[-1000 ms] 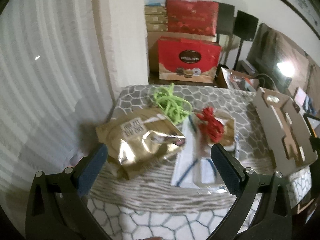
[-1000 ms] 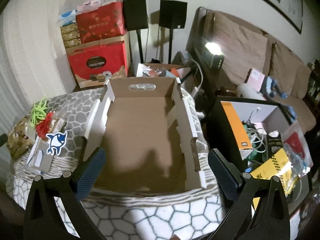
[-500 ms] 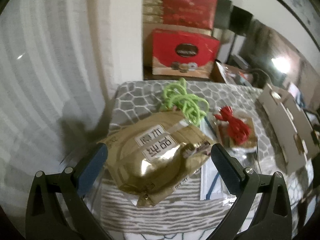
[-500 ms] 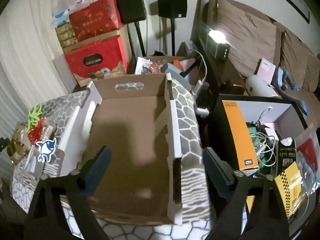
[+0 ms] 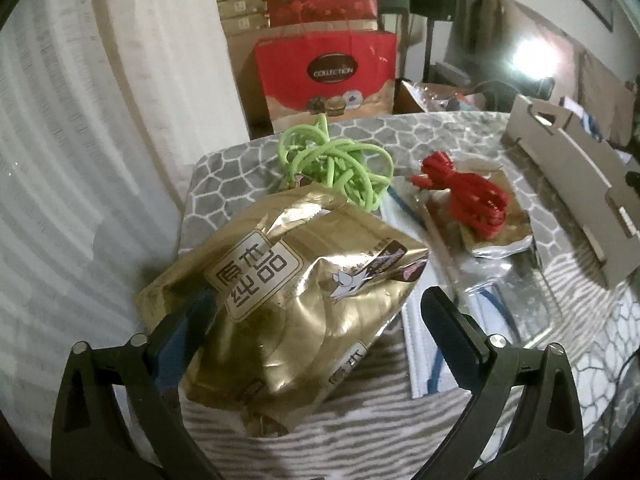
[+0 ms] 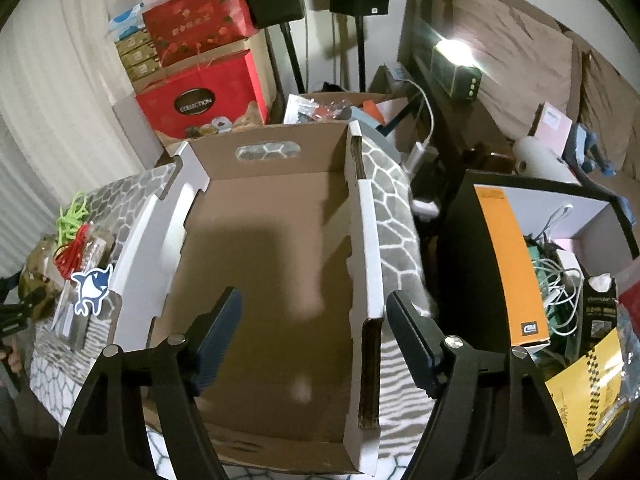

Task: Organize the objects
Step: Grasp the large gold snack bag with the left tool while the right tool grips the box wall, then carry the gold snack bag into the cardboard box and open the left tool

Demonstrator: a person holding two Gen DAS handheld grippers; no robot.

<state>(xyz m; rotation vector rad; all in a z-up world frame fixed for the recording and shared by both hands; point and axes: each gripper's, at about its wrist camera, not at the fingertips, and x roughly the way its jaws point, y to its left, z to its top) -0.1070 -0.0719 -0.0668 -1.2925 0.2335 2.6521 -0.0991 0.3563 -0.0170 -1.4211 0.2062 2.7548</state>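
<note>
Since a second ago the left gripper (image 5: 316, 320) has dropped toward the gold foil bag (image 5: 288, 300), which now fills the near middle of its view and sits between the two fingers. Its jaws have just been closing slightly but are spread wide; the right finger (image 5: 448, 328) stands just beside the bag's edge, and the left finger is partly hidden behind the foil, so contact there is hard to judge. The bag lies on the grey patterned tablecloth (image 5: 440, 136). Beyond it is a tangle of green cord (image 5: 336, 164), and to the right a bundle of red cord (image 5: 472, 196) rests on a smaller foil packet (image 5: 500, 236).

The right gripper (image 6: 314, 340) has shifted rightward over the open cardboard box (image 6: 272, 264). Its jaws have just been closing and now straddle the box's right wall (image 6: 370, 256), one finger inside, one outside, neither visibly pressing on it. The box interior holds nothing. Left of the box, a blue shark sticker (image 6: 91, 286) lies near the cords.
</note>
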